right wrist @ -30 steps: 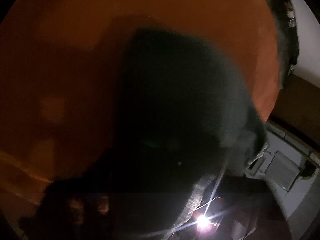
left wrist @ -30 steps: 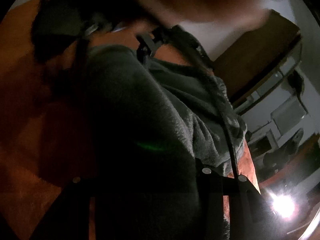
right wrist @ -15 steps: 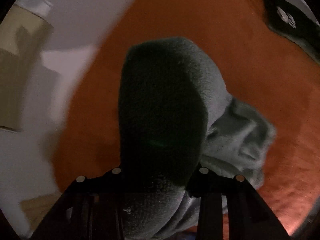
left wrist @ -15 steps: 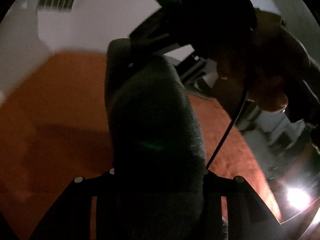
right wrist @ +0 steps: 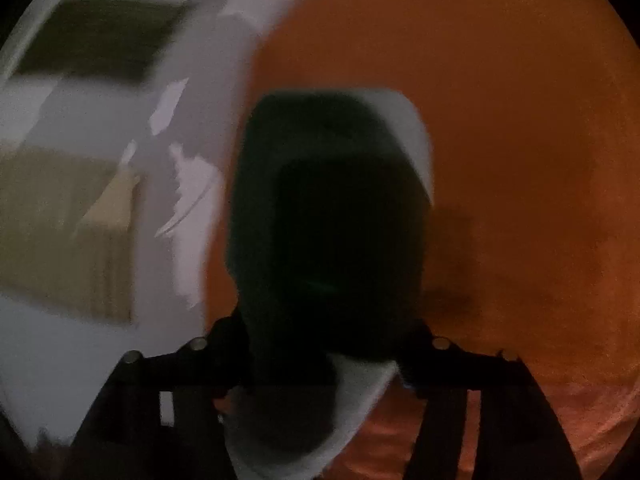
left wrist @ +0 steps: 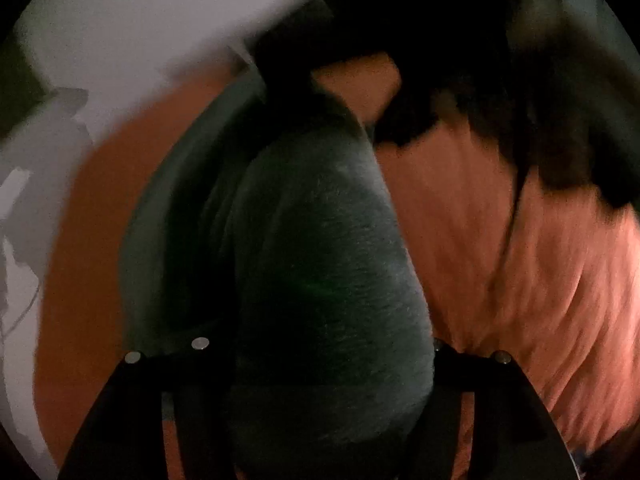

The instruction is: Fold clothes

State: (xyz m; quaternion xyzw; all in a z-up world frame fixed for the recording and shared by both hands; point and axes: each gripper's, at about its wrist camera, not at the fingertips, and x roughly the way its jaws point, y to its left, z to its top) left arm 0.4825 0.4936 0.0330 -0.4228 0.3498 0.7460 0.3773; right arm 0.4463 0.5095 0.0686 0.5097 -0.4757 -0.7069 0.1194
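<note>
A grey fleece garment (left wrist: 320,280) fills the middle of the left wrist view and bulges out from my left gripper (left wrist: 328,360), which is shut on it; the fingertips are buried in the cloth. In the right wrist view the same grey garment (right wrist: 328,220) hangs dark in front of my right gripper (right wrist: 320,364), which is shut on it too. The cloth is held up above the orange bedsheet (left wrist: 520,280), also seen in the right wrist view (right wrist: 520,160). The other gripper and the person's hand (left wrist: 400,20) show dark at the top of the left view.
A white wall (right wrist: 100,340) with peeling patches and a brownish panel (right wrist: 60,220) lies left of the bed edge. The wall also shows at the upper left of the left wrist view (left wrist: 140,40). The frames are dim and blurred.
Both grippers have swung upward and round with the garment, from looking down at the bed to facing the wall and bed edge. The garment stays gripped in both.
</note>
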